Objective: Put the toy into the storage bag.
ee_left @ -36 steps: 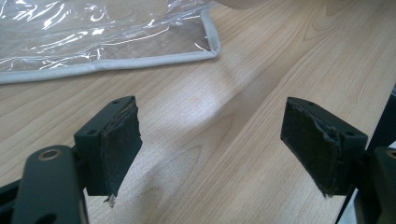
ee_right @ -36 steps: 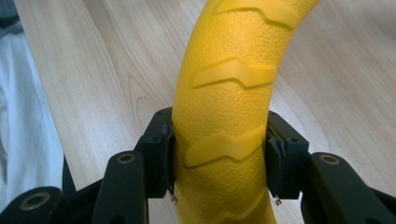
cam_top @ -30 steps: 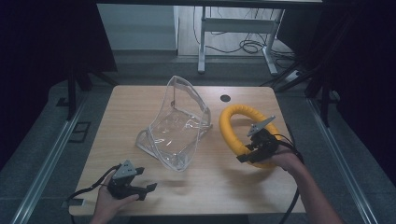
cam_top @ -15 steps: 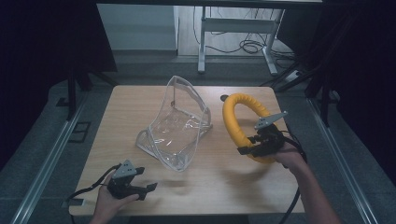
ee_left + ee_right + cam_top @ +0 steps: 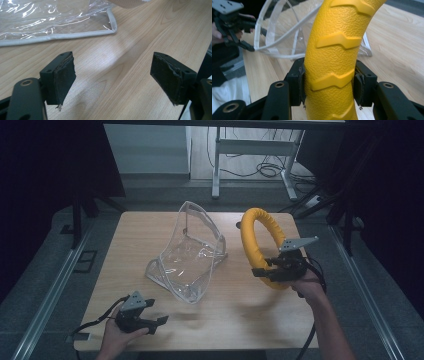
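A yellow ring point(image 5: 257, 240) with a ridged, textured skin point(image 5: 334, 47) stands tilted upright above the right half of the wooden table point(image 5: 150, 232). My right gripper point(image 5: 266, 272) is shut on its lower arc, the pads pressed on both sides of the yellow tube. A clear plastic pouch point(image 5: 192, 255) with a pale trim stands open at mid-table; its edge point(image 5: 60, 36) lies ahead of my left jaws. Near the front left edge my left gripper point(image 5: 159, 322) rests low over the wood, open, with nothing between its pads point(image 5: 166, 75).
A small dark round spot point(image 5: 238, 225) sits at the table's far edge behind the ring. Beyond the table stand a metal desk frame point(image 5: 250, 150) and floor cables. Rails run along both sides on the floor.
My right gripper has lifted the yellow ring off the table and tipped it more upright. The left gripper and the pouch have stayed put.
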{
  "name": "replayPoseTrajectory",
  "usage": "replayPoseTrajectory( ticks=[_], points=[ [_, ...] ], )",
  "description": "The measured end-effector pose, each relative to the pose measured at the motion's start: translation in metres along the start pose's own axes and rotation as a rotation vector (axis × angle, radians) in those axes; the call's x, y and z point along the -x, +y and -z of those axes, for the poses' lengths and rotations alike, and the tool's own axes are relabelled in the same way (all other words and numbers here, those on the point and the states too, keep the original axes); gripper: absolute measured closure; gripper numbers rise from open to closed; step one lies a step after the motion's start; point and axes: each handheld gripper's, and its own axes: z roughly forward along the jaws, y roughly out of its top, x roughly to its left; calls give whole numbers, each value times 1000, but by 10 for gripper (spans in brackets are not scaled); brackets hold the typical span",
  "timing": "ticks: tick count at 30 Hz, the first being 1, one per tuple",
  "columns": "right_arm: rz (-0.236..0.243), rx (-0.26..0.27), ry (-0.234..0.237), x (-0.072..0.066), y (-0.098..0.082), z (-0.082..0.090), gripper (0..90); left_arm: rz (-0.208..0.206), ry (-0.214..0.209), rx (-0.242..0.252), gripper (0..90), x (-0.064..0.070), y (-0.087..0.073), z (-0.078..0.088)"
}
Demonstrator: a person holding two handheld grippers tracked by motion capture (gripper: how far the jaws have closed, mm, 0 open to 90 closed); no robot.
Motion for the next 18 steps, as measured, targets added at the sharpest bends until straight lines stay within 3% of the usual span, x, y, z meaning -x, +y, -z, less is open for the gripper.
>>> replayPoseTrajectory(
  ticks=[18],
  points=[
    [-50, 221, 30, -9, 3, 3, 519, -7, 1, -6, 198, 0, 0, 0]
  ],
)
